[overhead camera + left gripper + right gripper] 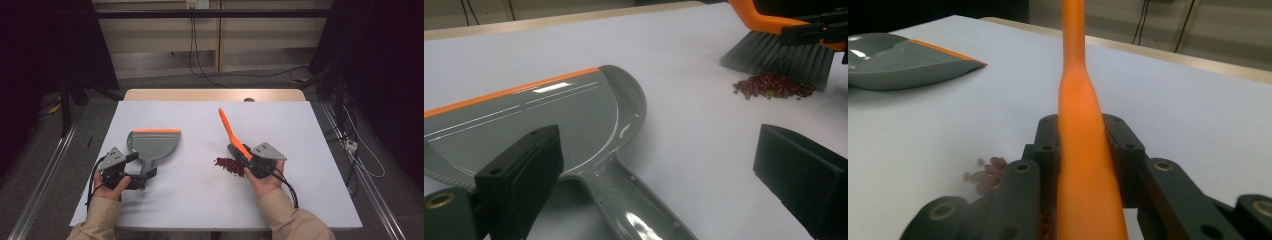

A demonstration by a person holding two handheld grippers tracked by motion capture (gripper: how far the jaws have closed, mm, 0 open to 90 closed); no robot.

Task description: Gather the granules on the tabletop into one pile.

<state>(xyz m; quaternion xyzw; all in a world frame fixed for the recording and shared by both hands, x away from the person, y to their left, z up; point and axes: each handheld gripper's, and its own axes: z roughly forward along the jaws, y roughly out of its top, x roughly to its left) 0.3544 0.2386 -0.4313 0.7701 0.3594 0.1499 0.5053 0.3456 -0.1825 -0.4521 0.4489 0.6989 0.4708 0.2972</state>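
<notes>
Your jaws differ from hand to hand: the right gripper [1083,150] has its two black jaws pressed flat against both sides of the orange brush handle [1083,165], while the left gripper [664,175] stands wide apart with nothing between its jaws. From the left gripper view you see the grey dustpan handle [634,210] running up between those open jaws, nearer the left one and not pinched by either, and the pan [539,115] with its orange lip spreading out beyond. That same view shows what the right gripper's own camera hides: the grey bristles [774,57] of the brush, set down on the white table [694,125] right behind a small heap of dark red beans [774,86] with a few greenish ones among them. The right gripper view gives you only the edge of that heap [988,175], low and left of the handle, and the dustpan [903,60] well off at the upper left. From the high view, your left hand [112,177] holds its gripper [137,170] at the dustpan's handle end, your right hand [265,177] holds the brush [231,131] slanting away toward the far side, and the beans [229,165] lie just left of the right gripper [250,157], well apart from the dustpan [152,142].
</notes>
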